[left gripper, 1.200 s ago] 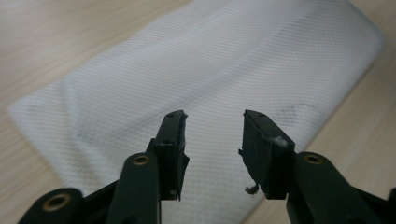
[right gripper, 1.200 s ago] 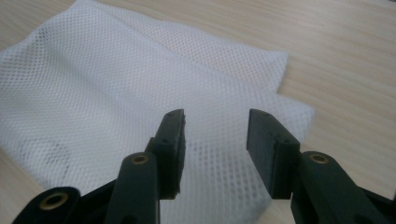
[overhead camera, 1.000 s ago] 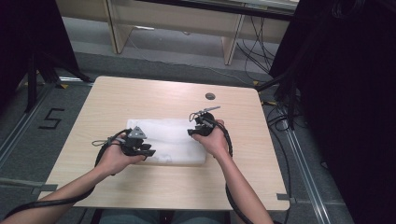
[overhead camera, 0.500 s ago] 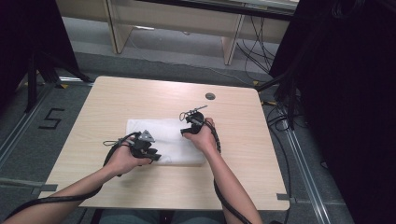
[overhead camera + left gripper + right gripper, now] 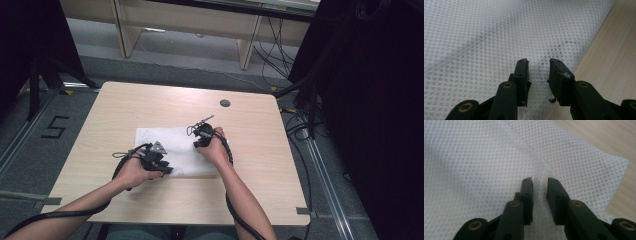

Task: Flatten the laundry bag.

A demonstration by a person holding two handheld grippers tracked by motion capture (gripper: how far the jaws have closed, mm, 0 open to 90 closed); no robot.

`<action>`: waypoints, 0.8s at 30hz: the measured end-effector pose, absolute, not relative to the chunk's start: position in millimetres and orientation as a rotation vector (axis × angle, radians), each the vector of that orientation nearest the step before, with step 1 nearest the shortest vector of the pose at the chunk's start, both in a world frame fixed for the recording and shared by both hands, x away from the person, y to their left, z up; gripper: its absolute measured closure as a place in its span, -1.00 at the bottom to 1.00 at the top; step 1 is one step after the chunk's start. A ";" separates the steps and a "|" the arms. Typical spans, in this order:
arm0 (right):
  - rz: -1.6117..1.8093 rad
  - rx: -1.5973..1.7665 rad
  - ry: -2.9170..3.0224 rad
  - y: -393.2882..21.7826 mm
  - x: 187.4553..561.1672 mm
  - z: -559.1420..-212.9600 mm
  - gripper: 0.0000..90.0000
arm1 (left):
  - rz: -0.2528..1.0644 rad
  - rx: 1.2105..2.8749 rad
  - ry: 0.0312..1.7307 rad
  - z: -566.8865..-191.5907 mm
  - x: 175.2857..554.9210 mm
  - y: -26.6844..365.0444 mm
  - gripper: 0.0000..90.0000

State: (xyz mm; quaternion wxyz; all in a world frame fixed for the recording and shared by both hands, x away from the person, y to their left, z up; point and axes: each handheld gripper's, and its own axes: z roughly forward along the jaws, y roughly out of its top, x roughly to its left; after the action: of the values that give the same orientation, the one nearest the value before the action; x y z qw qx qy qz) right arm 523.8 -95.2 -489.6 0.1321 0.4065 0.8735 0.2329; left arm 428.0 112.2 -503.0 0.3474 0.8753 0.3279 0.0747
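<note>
While the white mesh cloth (image 5: 175,150) lies partly folded at the middle of the surface (image 5: 260,150), folding appears underway, not finished. The left gripper (image 5: 537,67) pins its near edge, fingers narrow; the right gripper (image 5: 539,186), fingers just closing, pinches a raised fold.

I see a white mesh cloth (image 5: 486,37), a thin, see-through net of tiny round holes, soft and matt. Under it my table (image 5: 150,100) is pale wood-grain laminate, smooth with a faint sheen. My left gripper (image 5: 537,68) has matt black plastic jaws with brass-coloured rivets.
</note>
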 end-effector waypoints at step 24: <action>0.762 1.123 2.503 -92.3 516.7 -457.6 0.99 | 0.232 2.290 0.831 -503.9 428.0 108.7 0.52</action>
State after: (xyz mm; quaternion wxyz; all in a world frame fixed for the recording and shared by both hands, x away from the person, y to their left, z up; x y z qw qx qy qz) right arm 516.7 -92.3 -457.6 0.1468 0.3901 0.8696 0.2648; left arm 428.0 108.7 -503.9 0.3404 0.8800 0.3191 0.0890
